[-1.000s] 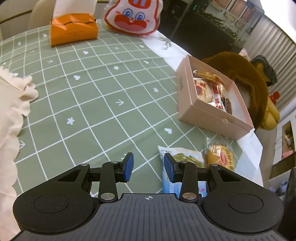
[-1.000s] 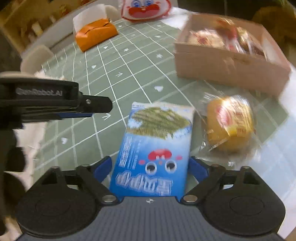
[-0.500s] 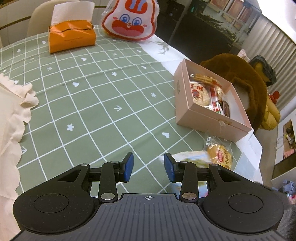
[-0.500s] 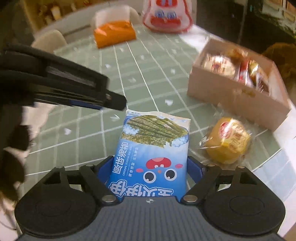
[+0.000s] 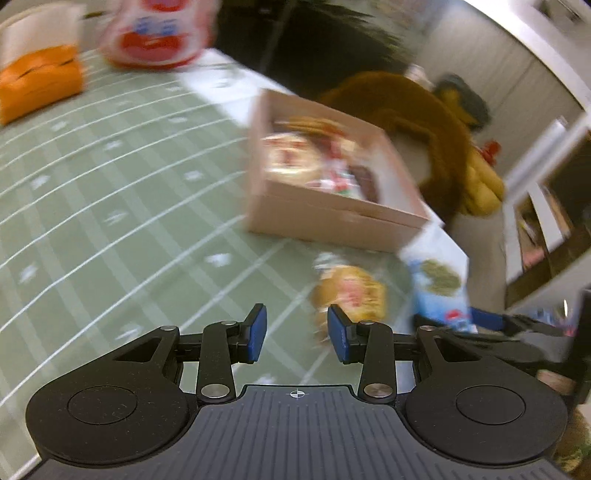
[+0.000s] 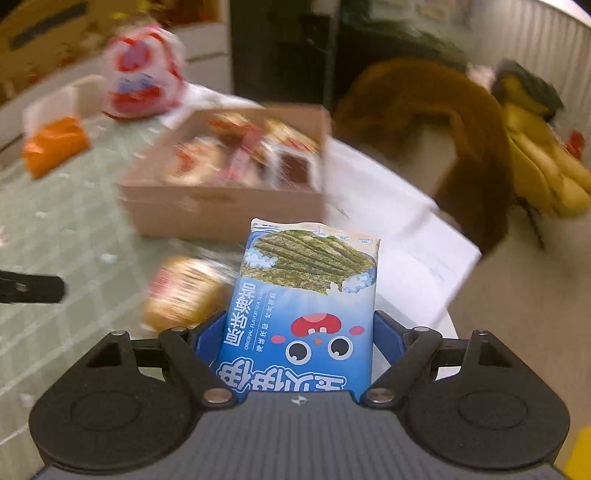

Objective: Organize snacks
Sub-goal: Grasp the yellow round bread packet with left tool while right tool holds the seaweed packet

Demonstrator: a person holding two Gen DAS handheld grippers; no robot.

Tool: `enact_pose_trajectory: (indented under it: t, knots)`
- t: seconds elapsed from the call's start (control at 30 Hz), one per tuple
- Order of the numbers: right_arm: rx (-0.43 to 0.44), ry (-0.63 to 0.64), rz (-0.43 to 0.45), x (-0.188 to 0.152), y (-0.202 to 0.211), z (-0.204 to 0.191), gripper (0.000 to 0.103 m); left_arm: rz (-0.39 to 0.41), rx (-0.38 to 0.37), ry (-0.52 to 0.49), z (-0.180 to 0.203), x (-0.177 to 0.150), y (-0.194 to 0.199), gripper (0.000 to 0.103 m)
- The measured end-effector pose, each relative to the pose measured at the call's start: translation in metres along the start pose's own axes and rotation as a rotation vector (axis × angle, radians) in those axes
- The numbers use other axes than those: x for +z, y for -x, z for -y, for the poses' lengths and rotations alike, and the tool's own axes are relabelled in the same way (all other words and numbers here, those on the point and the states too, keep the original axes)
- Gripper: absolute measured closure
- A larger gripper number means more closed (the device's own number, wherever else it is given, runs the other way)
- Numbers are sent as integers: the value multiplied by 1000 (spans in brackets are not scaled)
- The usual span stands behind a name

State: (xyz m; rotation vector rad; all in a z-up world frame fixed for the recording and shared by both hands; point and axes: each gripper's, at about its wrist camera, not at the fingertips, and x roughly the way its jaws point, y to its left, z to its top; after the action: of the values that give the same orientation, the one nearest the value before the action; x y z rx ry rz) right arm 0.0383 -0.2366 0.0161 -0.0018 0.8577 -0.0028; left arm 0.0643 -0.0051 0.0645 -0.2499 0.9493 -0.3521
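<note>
A blue seaweed snack packet stands between the pads of my right gripper, which is shut on its lower half and holds it just above the table. The left wrist view has the same packet at the right. A yellow wrapped bun lies on the green tablecloth in front of the pink cardboard box, which holds several wrapped snacks. My left gripper hovers just left of the bun, open with nothing between its blue pads. The box lies beyond it.
An orange tissue box and a red-and-white rabbit-face bag stand at the far side of the table. A brown plush toy sits past the table's right edge. White paper lies beside the box.
The right gripper closed on the seaweed packet, lifted it off the cloth and carried it toward the box. Both views swung right; the bun now lies by the left gripper's right finger.
</note>
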Motion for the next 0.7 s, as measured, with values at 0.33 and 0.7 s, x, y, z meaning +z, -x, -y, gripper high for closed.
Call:
enact_pose_trajectory:
  t: [0.33, 0.7]
  knots:
    - [18, -40, -34, -26, -14, 0, 14, -98, 95, -231, 69, 11, -82, 40]
    - [18, -53, -3, -36, -12, 8, 4, -97, 73, -118, 34, -17, -48, 45]
